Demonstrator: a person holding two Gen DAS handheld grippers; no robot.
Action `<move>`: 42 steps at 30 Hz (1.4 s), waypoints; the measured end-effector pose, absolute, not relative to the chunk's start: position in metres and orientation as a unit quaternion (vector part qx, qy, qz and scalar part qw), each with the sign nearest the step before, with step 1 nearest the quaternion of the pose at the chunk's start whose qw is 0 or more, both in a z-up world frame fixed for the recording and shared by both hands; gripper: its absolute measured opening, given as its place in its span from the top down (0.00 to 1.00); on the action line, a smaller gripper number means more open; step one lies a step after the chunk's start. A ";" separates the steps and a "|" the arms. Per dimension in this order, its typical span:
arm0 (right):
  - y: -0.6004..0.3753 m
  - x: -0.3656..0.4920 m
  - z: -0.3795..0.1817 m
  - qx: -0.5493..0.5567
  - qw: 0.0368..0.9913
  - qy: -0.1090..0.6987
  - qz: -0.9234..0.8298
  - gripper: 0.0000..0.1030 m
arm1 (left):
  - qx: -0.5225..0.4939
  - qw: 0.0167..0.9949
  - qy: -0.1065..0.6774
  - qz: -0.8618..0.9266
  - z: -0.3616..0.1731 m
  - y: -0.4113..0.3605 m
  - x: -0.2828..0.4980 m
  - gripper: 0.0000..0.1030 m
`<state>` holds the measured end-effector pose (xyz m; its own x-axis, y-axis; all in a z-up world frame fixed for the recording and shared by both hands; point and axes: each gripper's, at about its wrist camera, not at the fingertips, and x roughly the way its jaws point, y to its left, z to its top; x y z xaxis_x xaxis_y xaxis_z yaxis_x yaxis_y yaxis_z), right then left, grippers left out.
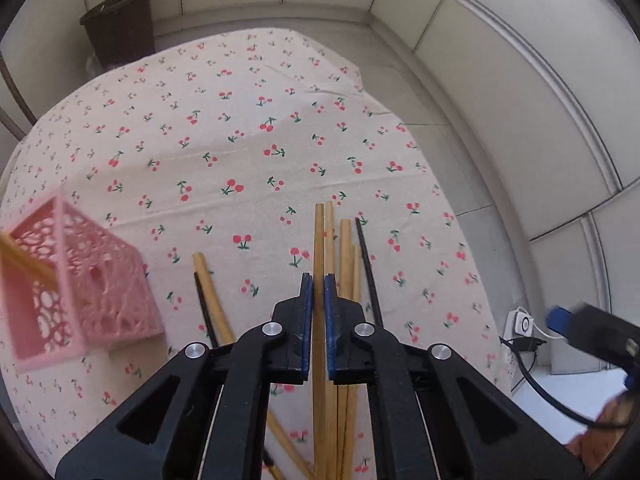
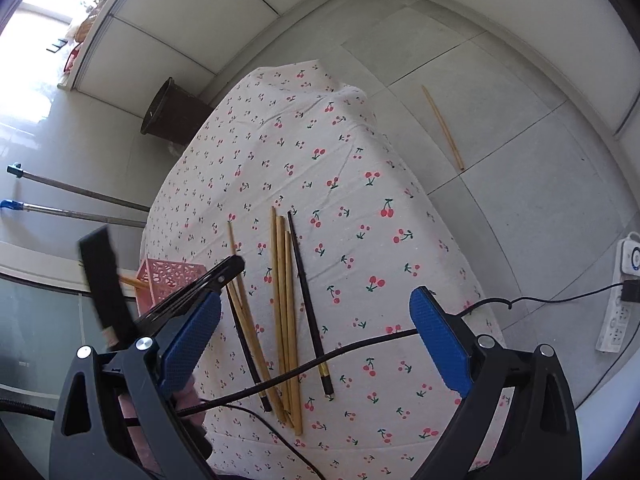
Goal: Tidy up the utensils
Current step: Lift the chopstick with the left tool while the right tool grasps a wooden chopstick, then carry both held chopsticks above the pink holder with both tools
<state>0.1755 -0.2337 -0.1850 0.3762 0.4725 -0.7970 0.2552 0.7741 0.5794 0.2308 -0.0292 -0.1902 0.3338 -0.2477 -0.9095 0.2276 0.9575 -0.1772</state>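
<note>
Several wooden chopsticks (image 2: 285, 312) and black chopsticks (image 2: 308, 300) lie on the cherry-print tablecloth (image 2: 320, 168). A pink lattice basket (image 1: 76, 280) stands at the left with a wooden chopstick (image 1: 24, 260) in it; it also shows in the right wrist view (image 2: 168, 276). My left gripper (image 1: 318, 292) hovers over the wooden bundle (image 1: 320, 240), its jaws nearly closed with a chopstick showing in the gap; contact is unclear. My right gripper (image 2: 316, 320) is open and empty, above the near table edge. The left gripper (image 2: 200, 292) shows at the left of the right wrist view.
A dark wicker bin (image 1: 120, 24) stands on the floor beyond the table. One wooden chopstick (image 2: 442, 126) lies on the floor tiles at the right. A power strip (image 2: 620, 292) and cables lie on the floor. Two mop handles (image 2: 80, 200) lie at the left.
</note>
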 end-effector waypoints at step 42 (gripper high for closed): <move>-0.033 0.262 -0.251 0.094 0.760 0.632 0.120 0.91 | -0.084 0.867 0.460 -0.173 -0.098 0.102 0.106 0.95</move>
